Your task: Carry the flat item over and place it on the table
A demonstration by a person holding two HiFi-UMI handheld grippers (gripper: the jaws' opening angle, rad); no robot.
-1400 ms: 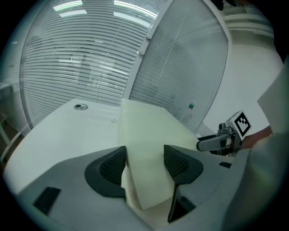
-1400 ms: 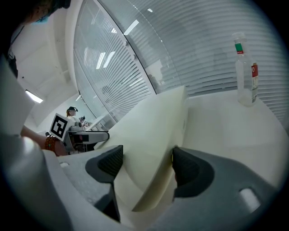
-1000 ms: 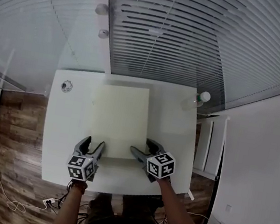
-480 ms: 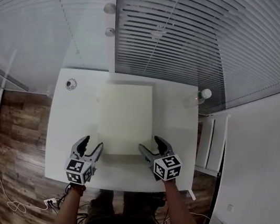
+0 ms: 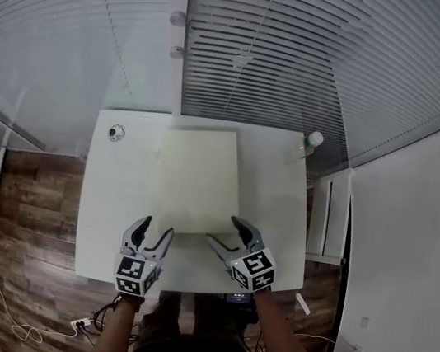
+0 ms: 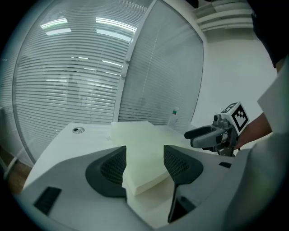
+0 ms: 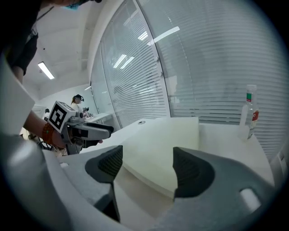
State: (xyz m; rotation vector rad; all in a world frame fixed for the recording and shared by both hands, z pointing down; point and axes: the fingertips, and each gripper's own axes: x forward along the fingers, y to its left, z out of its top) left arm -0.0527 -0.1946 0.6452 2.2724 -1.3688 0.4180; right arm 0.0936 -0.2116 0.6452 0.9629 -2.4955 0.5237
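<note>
Moved: next to nothing. Both grippers stay at the panel's near edge as they were a second ago, the panel lies where it lay, and the table sits a little higher in the head view.
Left gripper [image 5: 154,231]: jaws wide apart and gripping nothing. Its own view shows the panel's near left corner in the gap between the pads.
Right gripper [image 5: 225,230]: jaws likewise spread, clamped on nothing, with the panel's near edge seen between them.
Panel [image 5: 198,180]: a pale cream slab that lies on the table, running from the far edge toward the person and turned slightly askew to the table's sides.
Writing: none that can be read. The cubes on the grippers carry black-and-white square markers. The bottle's label shows red and green patches, too small to make out.
Bottle [image 5: 313,141]: clear, upright, green-capped, at the table's far right corner, well apart from the panel.
Table [image 5: 116,195]: white and smooth, with a small round fitting [image 5: 116,133] near its far left corner.
Room: glass walls with horizontal blinds [image 5: 267,45] behind the table, a dark wood-plank floor [image 5: 30,214] with loose cables [image 5: 4,319] at the left, and a plain white wall [image 5: 417,246] at the right.
</note>
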